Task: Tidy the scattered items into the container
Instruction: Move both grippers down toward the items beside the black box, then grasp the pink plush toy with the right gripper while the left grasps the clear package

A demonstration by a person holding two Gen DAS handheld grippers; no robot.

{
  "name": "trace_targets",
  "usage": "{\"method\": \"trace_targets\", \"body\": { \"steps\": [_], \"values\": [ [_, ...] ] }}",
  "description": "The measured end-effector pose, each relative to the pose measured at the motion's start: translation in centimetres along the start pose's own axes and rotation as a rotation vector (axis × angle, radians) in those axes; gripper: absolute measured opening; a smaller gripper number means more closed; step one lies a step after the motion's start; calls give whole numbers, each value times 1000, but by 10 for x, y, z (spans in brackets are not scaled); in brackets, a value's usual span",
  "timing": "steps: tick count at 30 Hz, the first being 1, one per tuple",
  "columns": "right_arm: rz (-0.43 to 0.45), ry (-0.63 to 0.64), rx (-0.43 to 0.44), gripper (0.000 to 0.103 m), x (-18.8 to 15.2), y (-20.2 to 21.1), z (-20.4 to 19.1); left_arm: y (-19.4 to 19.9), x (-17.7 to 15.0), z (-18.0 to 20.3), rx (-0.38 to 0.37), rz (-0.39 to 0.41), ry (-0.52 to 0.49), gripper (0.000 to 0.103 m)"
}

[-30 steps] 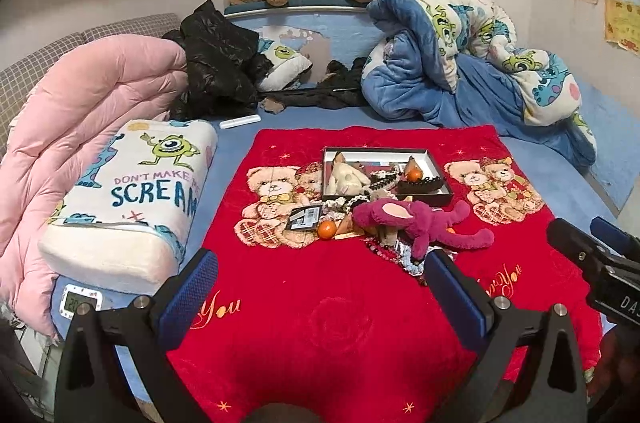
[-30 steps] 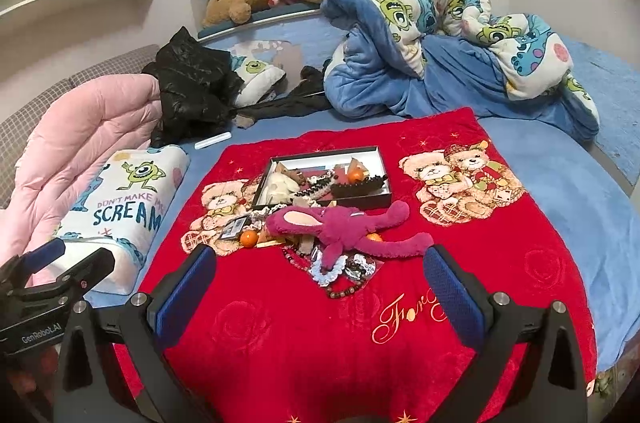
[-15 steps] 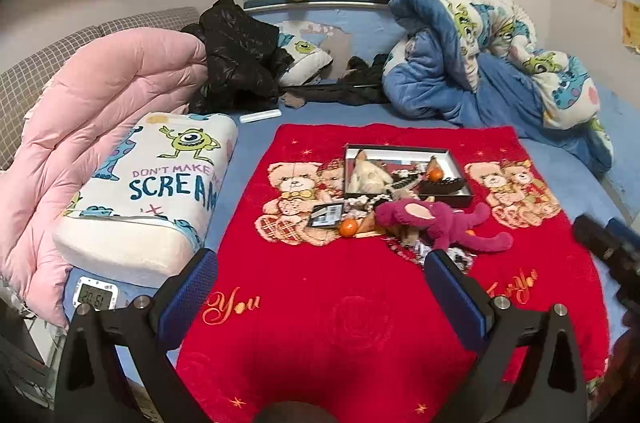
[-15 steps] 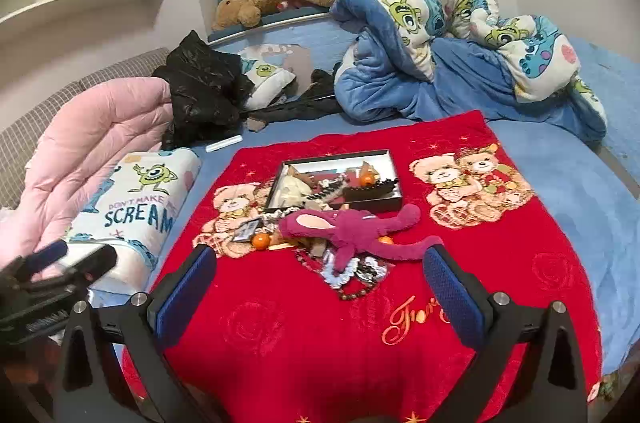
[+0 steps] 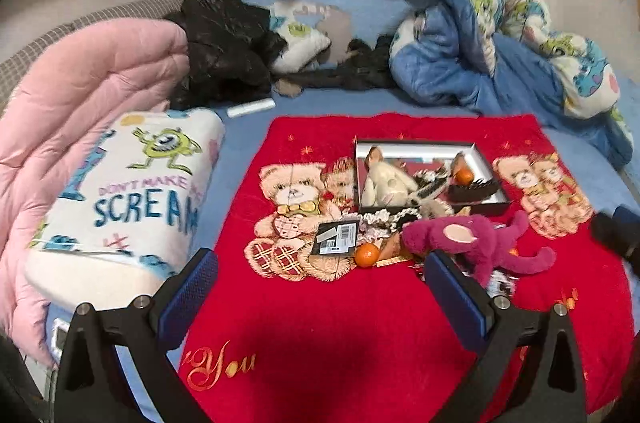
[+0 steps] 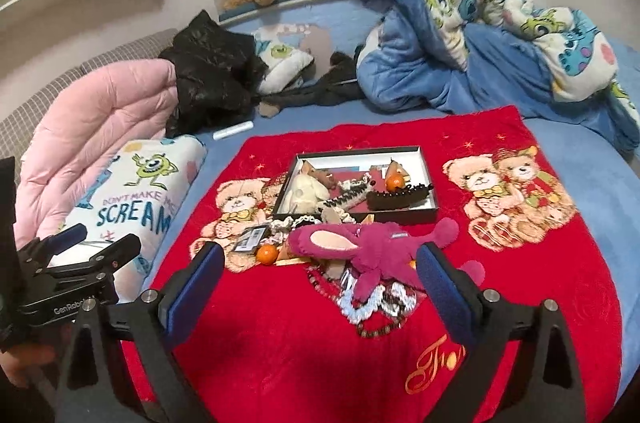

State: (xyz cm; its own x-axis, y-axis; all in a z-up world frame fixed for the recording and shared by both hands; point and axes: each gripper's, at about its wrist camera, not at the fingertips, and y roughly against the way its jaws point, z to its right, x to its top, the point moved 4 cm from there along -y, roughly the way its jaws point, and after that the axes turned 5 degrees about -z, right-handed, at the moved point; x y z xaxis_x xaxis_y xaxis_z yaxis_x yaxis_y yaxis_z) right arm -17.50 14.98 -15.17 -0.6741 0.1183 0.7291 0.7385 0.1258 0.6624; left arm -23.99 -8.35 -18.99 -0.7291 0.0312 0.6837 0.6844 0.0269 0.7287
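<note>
Bedroom, blue bed with a red teddy-bear blanket [image 6: 400, 343] spread on it. Black-rimmed box [image 6: 424, 179] sits mid-blanket, holding a cream plush, hair claw and orange ball. Just in front: magenta plush [image 6: 372, 243], another orange ball [image 6: 267, 254], a black tag [image 5: 335, 236], beads and scrunchies [image 6: 376, 307]. Left tongs [image 5: 320, 287] spread wide, nothing between them. Right tongs [image 6: 320, 283] have just been closing slightly, gaping, gripping nothing, plush beyond the tips.
</note>
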Motion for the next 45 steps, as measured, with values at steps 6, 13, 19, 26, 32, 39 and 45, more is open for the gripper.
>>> {"method": "trace_targets", "body": {
  "steps": [6, 13, 19, 26, 32, 39, 45],
  "values": [
    [-41, -12, -16, 91, 28, -69, 30, -95, 7, 13, -9, -73, -9, 103],
    [-106, 29, -43, 88, 37, -144, 52, -186, 12, 38, -15, -155, -95, 103],
    [-166, 0, -40, 88, 11, -188, 63, -228, 4, 48, -40, -166, -132, 103],
    [-282, -34, 23, 90, -20, -227, 73, -257, -13, 31, -86, -230, -67, 103],
    [-271, -65, 46, 95, -18, -236, 77, -272, -6, 24, -130, -257, -39, 103],
    [-305, -83, -6, 101, -25, -248, 83, -284, -8, 17, -186, -260, 23, 103],
    [-327, -130, -46, 103, -37, -258, 99, -279, -9, 17, -192, -254, 17, 98]
  ]
}}
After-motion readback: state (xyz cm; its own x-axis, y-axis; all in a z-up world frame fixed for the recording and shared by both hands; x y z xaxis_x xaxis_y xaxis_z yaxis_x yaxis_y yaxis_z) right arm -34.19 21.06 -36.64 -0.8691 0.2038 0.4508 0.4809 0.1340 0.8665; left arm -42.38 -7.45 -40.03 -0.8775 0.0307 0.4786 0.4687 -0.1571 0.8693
